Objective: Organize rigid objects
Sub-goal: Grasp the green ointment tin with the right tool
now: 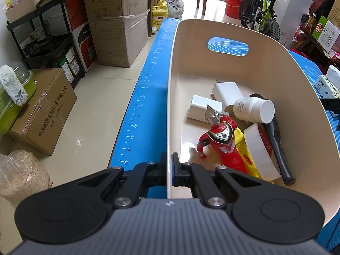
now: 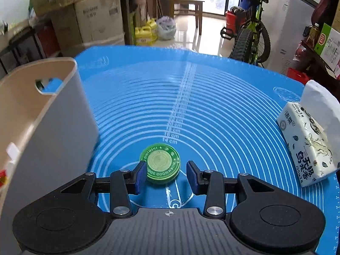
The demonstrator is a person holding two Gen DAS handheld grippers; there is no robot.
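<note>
My left gripper [image 1: 169,165] is shut on the near wall of a beige bin [image 1: 170,97] that stands on the blue mat. Inside the bin lie a red and silver toy figure [image 1: 221,138], two white chargers [image 1: 228,93], a white bottle [image 1: 254,108], a roll of white tape [image 1: 259,148], a yellow toy and a black-handled tool [image 1: 280,148]. In the right wrist view a round green tin [image 2: 160,163] lies flat on the mat [image 2: 212,106]. My right gripper [image 2: 166,175] is open, its fingers on either side of the tin's near part without pressing it. The bin [image 2: 63,110] stands to its left.
A tissue pack [image 2: 308,148] lies at the mat's right edge. Cardboard boxes [image 1: 119,31], a black shelf cart and a sack stand on the floor left of the table. A green bicycle [image 2: 250,31] and a red bucket stand beyond the table's far side.
</note>
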